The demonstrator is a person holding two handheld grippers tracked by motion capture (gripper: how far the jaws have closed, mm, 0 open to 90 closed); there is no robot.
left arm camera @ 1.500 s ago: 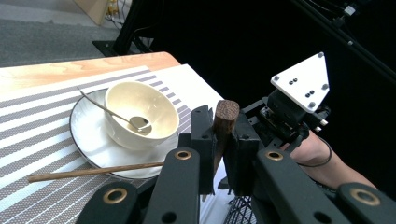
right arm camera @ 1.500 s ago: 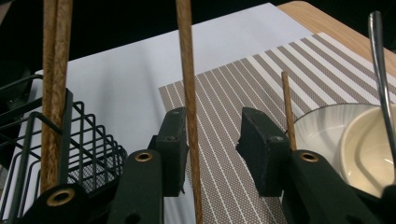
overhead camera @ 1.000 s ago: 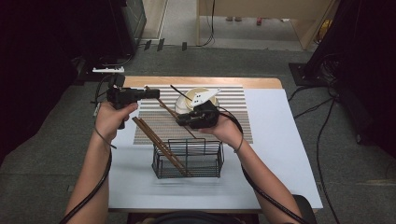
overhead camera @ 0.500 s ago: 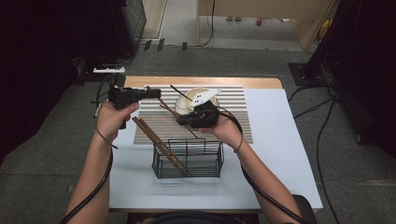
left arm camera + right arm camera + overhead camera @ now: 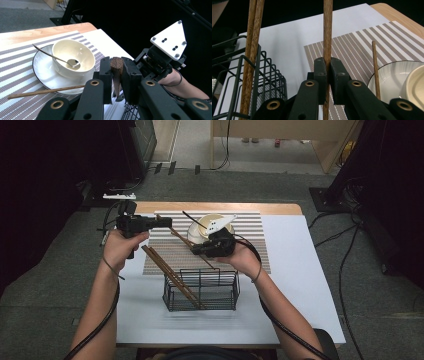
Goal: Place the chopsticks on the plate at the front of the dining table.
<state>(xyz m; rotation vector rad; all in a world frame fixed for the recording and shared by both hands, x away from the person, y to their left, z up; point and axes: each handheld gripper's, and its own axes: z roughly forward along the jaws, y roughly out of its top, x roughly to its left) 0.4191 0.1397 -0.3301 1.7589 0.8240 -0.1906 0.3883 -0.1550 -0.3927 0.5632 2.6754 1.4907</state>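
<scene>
Right tongs [image 5: 327,72] pinched tight on one wooden chopstick [image 5: 327,32]; left tongs [image 5: 117,75] around the blunt end of that same chopstick, jaws just eased apart a little, pad contact not clear. Chopstick slanted above the striped mat [image 5: 250,227], from 11 o'clock down toward the wire basket [image 5: 201,292] at 6 o'clock. Two more chopsticks [image 5: 167,272] leaning in the basket; bowl [image 5: 72,56] with spoon [image 5: 56,58] on a plate [image 5: 45,72] at 12 o'clock on the surface [image 5: 300,285].

On my feed a cream bowl [image 5: 72,56] sits on a white plate [image 5: 43,72], with a metal spoon [image 5: 53,57] leaning inside the bowl. The plate rests on a striped placemat [image 5: 250,227] laid over a white sheet [image 5: 300,285] on the wooden table [image 5: 225,207]. Behind the table lies what I take for a white power strip [image 5: 119,196], though it's too small to be sure.
</scene>
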